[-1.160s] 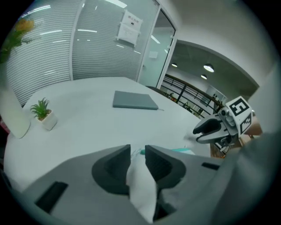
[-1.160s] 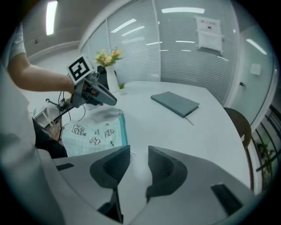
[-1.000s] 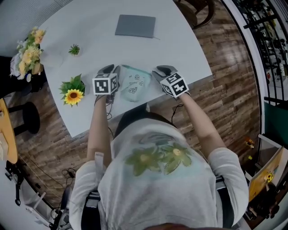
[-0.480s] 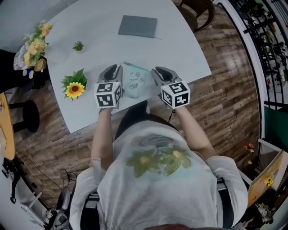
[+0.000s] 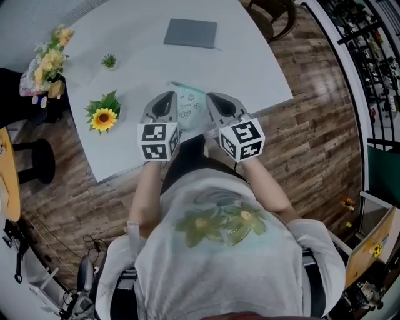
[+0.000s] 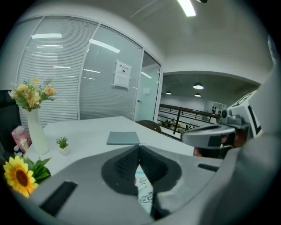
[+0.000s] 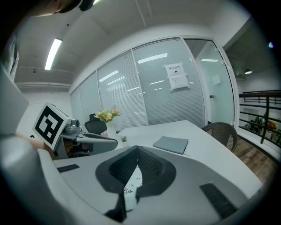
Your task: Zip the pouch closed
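Observation:
The pale mint pouch [image 5: 187, 107] with small drawings lies flat on the white table [image 5: 250, 69] near its front edge. Both grippers hover above it, pointing away from the person. My left gripper [image 5: 166, 97] is over the pouch's left side and my right gripper [image 5: 215, 99] over its right side. In the left gripper view the jaws [image 6: 139, 147] meet at their tips with nothing between them, and a strip of the pouch [image 6: 144, 190] shows below. The right gripper view shows the same: jaws [image 7: 137, 150] shut and empty, with the pouch [image 7: 131, 186] beneath.
A grey notebook [image 5: 190, 32] lies at the far side of the table. A sunflower [image 5: 102, 117], a small potted plant [image 5: 109, 60] and a vase of flowers [image 5: 50, 62] stand to the left. A chair [image 5: 275, 15] is beyond the table's right corner.
Both grippers have lifted up from the table beside the pouch and their jaws have closed. The pouch stays on the table.

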A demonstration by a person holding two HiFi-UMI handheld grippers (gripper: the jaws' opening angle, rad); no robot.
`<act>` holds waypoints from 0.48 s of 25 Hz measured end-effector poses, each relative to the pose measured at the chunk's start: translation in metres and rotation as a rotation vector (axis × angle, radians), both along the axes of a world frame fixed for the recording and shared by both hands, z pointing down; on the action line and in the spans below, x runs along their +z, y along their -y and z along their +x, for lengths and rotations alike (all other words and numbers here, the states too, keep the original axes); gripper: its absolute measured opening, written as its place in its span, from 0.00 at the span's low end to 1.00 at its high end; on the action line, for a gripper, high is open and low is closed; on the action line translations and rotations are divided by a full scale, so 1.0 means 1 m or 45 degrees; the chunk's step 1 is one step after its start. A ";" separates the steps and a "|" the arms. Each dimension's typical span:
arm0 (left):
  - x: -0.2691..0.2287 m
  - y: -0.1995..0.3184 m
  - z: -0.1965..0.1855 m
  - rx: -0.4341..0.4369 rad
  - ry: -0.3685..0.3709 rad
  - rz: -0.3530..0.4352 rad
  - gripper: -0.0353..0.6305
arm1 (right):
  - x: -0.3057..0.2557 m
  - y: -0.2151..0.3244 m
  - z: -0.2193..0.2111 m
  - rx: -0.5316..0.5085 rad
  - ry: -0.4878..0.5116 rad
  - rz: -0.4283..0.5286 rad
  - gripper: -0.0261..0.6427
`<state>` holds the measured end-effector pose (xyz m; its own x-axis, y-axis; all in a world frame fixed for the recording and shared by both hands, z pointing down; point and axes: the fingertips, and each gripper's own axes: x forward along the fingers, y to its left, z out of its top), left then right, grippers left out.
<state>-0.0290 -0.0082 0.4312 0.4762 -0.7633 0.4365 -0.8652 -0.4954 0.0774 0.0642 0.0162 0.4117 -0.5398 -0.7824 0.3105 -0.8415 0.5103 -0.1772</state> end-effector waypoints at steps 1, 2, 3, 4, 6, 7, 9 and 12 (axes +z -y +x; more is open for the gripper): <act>-0.002 -0.003 0.003 0.004 -0.004 0.000 0.06 | -0.003 -0.002 -0.002 0.002 0.001 0.005 0.06; -0.004 -0.006 0.005 0.008 -0.011 0.003 0.06 | -0.005 -0.004 -0.004 0.004 0.003 0.008 0.06; -0.006 -0.008 0.008 0.014 -0.020 0.009 0.06 | -0.007 -0.006 -0.006 0.006 0.004 0.011 0.06; -0.008 -0.011 0.011 0.021 -0.031 0.015 0.06 | -0.008 -0.008 -0.007 0.010 0.006 0.013 0.06; -0.014 -0.016 0.017 0.036 -0.054 0.030 0.06 | -0.009 -0.011 -0.010 0.016 0.007 0.014 0.06; -0.017 -0.018 0.019 0.042 -0.065 0.035 0.06 | -0.009 -0.012 -0.011 0.017 0.004 0.011 0.06; -0.022 -0.021 0.022 0.053 -0.082 0.044 0.06 | -0.007 -0.015 -0.013 0.015 -0.003 -0.004 0.06; -0.026 -0.025 0.026 0.074 -0.095 0.048 0.06 | -0.004 -0.018 -0.016 0.013 -0.014 -0.026 0.06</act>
